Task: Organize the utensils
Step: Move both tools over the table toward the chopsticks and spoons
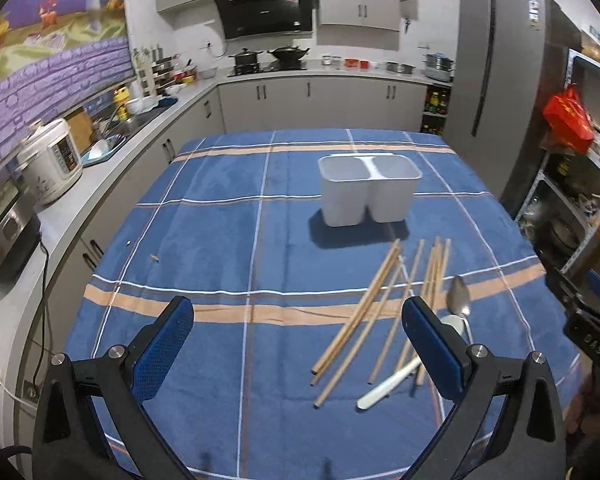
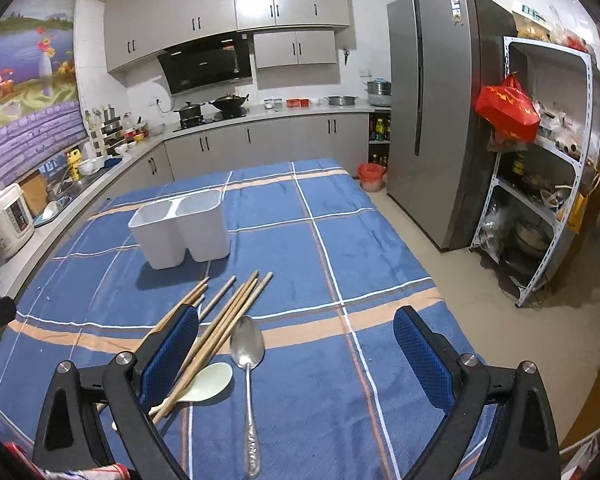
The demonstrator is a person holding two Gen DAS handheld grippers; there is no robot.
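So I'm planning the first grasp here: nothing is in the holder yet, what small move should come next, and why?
Probably lower the right gripper onto the metal spoon and close on its handle. Both grippers are open and empty, the white two-compartment holder holds nothing, and the spoon lies between the right fingers, apart from the chopsticks, so it looks easiest to lift cleanly.

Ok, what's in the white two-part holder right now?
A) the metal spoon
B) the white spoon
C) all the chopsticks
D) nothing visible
D: both compartments of the holder look empty, while the chopsticks, metal spoon and white spoon all lie on the cloth in front of it.
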